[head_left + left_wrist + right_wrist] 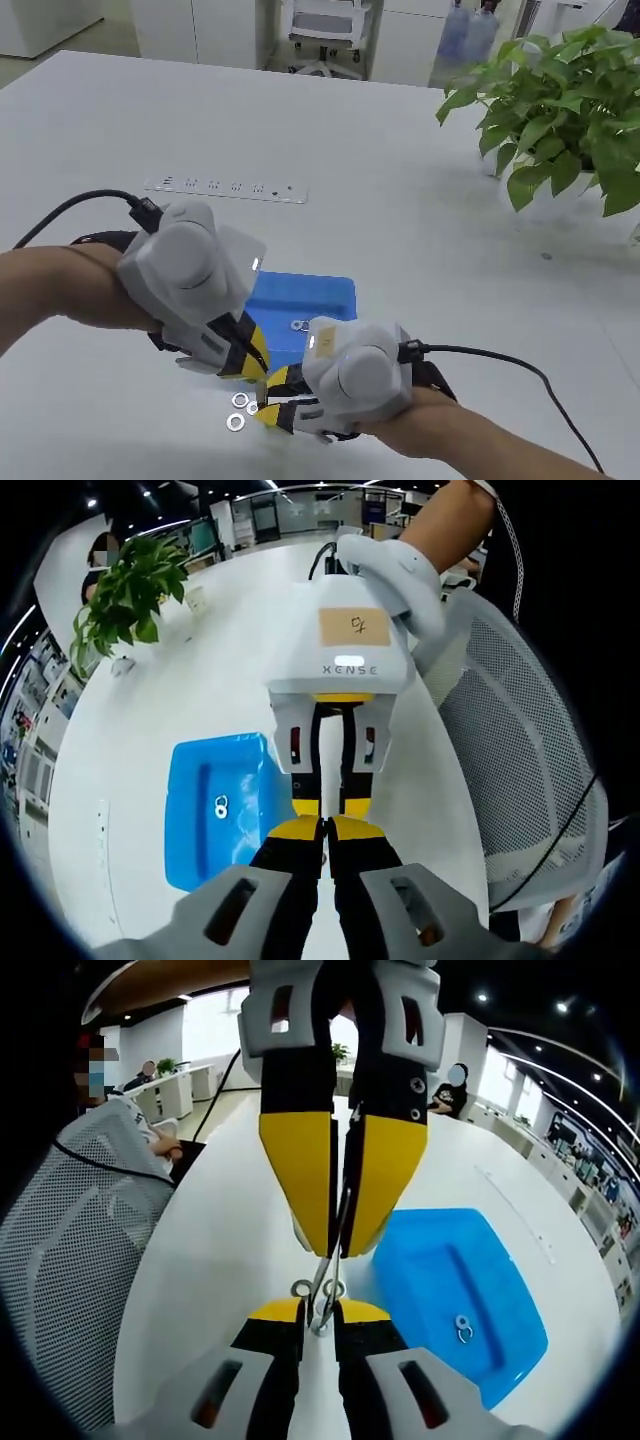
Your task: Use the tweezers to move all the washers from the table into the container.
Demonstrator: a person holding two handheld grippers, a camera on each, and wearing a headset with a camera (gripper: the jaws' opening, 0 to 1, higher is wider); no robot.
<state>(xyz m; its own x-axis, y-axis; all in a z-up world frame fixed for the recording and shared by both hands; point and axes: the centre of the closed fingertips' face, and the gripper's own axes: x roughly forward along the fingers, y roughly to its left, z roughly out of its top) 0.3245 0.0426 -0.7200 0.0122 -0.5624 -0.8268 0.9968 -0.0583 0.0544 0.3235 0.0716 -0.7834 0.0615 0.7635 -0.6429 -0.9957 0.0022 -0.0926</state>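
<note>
The left gripper (255, 365) and right gripper (272, 408) meet tip to tip, both pinched narrow on the tweezers (335, 1240) running jaw to jaw, washers (239, 401) on the table (400, 200) just beneath, container (320, 292) just beside

Place: was an open-plan office
Furniture: a broad white table (450, 260); a mesh-backed chair (520, 780) beside it; a wheeled chair (325, 30) beyond
Fittings: a power strip (225, 188) lay on the table; a potted plant (560, 100) stood there too
Background: desks (165, 1095) with seated people; ceiling spotlights (483, 997)
</note>
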